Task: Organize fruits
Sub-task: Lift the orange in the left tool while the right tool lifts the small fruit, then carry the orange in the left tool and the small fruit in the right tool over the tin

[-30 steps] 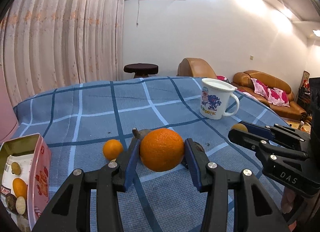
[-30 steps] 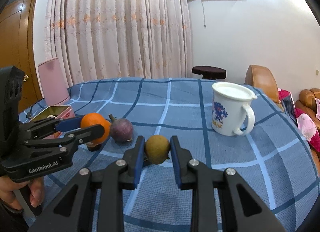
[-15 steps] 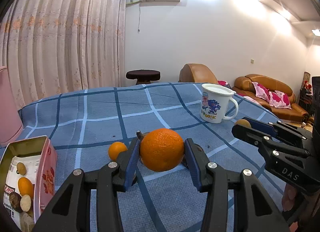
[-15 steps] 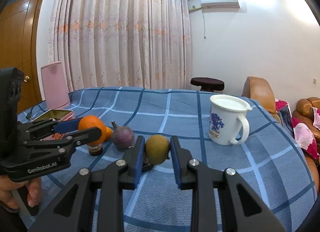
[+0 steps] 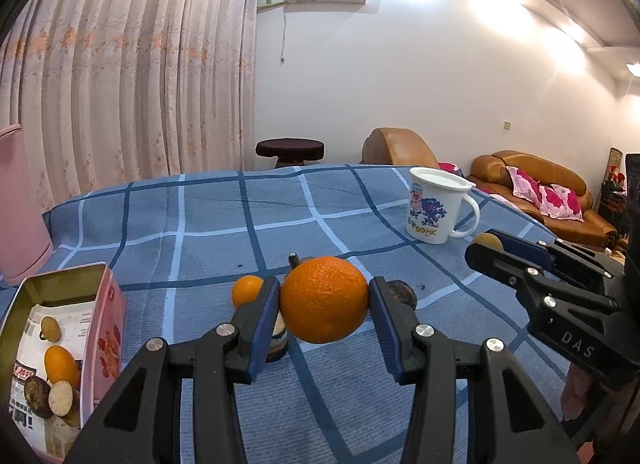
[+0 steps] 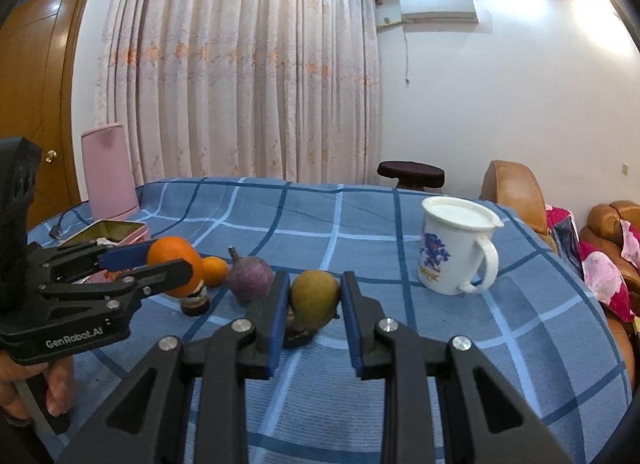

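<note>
The orange (image 5: 324,299) is clamped between the pads of the left gripper (image 5: 323,304), lifted above the blue checked tablecloth (image 5: 208,219), left of the white mug (image 5: 436,209). The right gripper (image 6: 314,300) pinches a brownish-green fruit (image 6: 315,298), also left of the mug. Only the left wrist view looks into the open tin (image 5: 52,348), far left of the mug, with fruit pieces inside. Only the right wrist view plainly shows the purple fruit (image 6: 250,278) lying on the cloth beside a small orange (image 6: 215,270), and a hand (image 6: 24,388) holding the left gripper's handle.
</note>
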`<state>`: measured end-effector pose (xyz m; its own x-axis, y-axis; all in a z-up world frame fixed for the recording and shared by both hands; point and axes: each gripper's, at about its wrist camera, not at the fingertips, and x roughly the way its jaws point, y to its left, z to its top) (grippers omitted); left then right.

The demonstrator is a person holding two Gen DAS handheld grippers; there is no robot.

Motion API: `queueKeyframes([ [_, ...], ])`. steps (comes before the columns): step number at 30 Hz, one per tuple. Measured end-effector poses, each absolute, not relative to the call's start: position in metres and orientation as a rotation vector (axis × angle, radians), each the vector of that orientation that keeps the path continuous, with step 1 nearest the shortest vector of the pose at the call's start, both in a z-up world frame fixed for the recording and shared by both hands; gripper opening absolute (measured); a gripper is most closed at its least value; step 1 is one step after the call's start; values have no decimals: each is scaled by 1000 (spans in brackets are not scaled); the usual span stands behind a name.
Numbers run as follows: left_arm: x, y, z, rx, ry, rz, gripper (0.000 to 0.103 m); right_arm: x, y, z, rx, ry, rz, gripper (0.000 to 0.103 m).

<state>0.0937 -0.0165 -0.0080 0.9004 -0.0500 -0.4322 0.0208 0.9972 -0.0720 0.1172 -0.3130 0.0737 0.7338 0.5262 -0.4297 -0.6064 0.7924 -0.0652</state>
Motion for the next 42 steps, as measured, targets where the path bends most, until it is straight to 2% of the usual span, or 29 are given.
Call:
queueKeyframes([
  [42, 39, 99, 9, -155, 428, 201, 48, 83, -145, 100, -302, 373, 951, 29],
])
